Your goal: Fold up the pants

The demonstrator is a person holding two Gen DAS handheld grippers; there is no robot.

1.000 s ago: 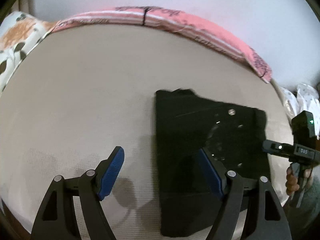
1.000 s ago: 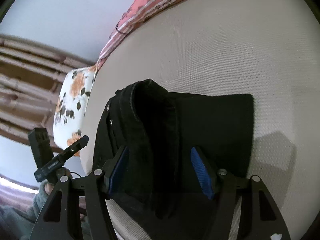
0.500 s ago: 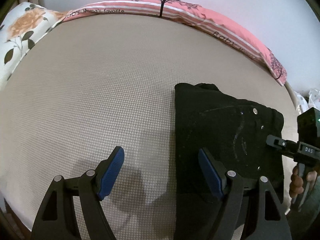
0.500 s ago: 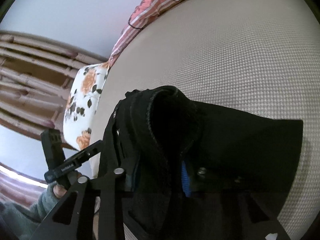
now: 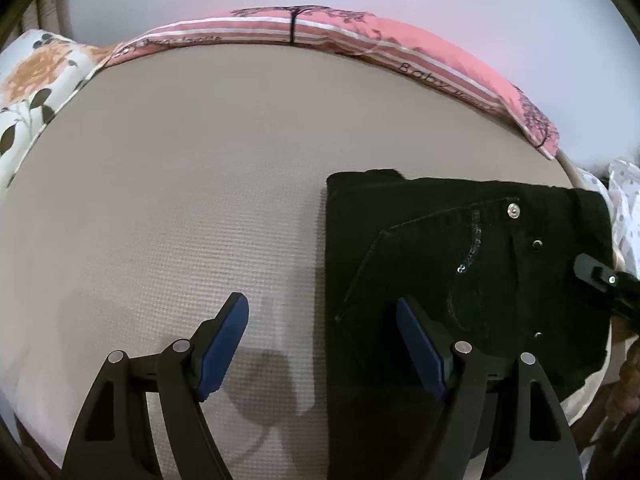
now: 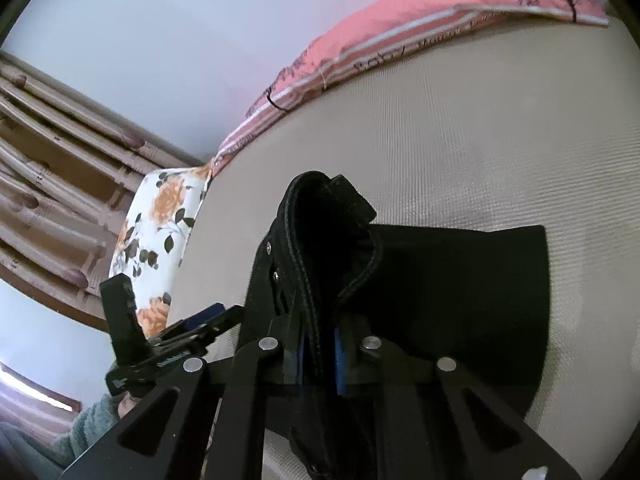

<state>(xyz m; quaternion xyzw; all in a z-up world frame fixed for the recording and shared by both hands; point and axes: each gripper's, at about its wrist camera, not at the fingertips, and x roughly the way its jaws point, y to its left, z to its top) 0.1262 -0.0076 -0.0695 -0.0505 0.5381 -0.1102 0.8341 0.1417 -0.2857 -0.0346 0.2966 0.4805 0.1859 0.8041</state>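
Observation:
Black folded pants (image 5: 460, 260) lie on the right part of a beige mattress (image 5: 180, 200), with a metal button and rivets showing. My left gripper (image 5: 320, 302) hangs open above the mattress; its right finger is over the pants' left edge and nothing is between its pads. My right gripper (image 6: 318, 344) has its jaws closing, and the blue pads press on the thick waistband end of the pants (image 6: 440, 280), which stands lifted in a ridge. The right gripper's tip (image 5: 600, 276) also shows at the pants' right edge. The left gripper (image 6: 192, 320) appears beyond the bed's side.
A pink striped pillow (image 5: 360, 36) lines the mattress's far edge against a pale wall. A floral pillow (image 6: 156, 232) lies at one corner, in front of a rattan frame (image 6: 52, 160). A person's hand and green sleeve (image 6: 92, 420) are at the lower left.
My right gripper's jaws have closed from wide apart onto the pants' waistband and raised it off the mattress. The left gripper has stayed open and shifted little.

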